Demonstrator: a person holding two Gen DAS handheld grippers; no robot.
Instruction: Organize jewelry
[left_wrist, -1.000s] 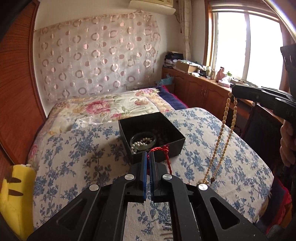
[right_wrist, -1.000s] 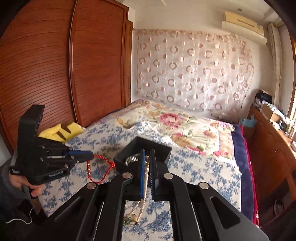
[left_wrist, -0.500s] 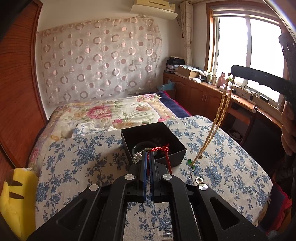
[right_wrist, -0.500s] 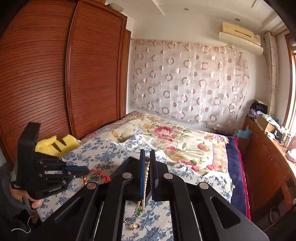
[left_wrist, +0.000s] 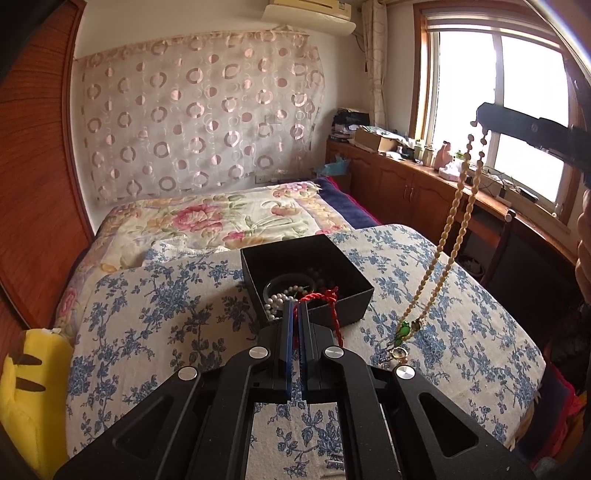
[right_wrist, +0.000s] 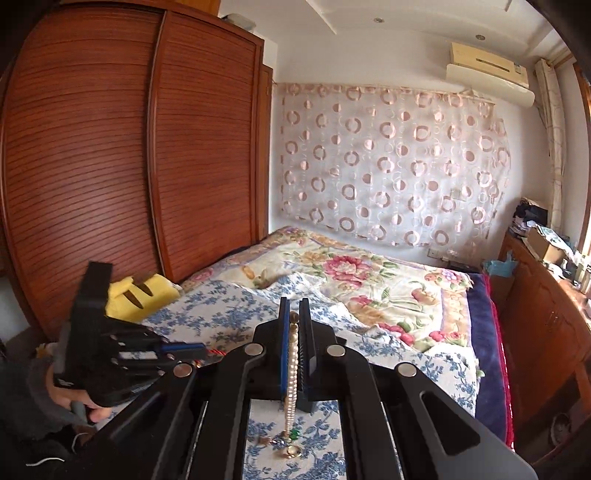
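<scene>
right gripper (right_wrist: 294, 314) pinching bead necklace (left_wrist: 452, 221) | left gripper (left_wrist: 294, 308) clamping red cord (left_wrist: 332, 302) | necklace dangling limp, light, swinging; gripping strand near top

This was a bedroom in a home. A big bed (left_wrist: 258, 221) filled most of the room, with a flowery quilt (right_wrist: 369, 280) and a blue and white sheet (left_wrist: 159, 306) on it. A tall wooden wardrobe (right_wrist: 129, 166) stood beside the bed. A curtain with circles (left_wrist: 199, 129) hung on the back wall, and an air conditioner (right_wrist: 487, 77) sat high above it. Under a bright window (left_wrist: 517, 110) ran low wooden cupboards (left_wrist: 399, 188) with boxes and small things piled on top. A yellow soft toy (left_wrist: 26, 391) lay by the bed.
</scene>
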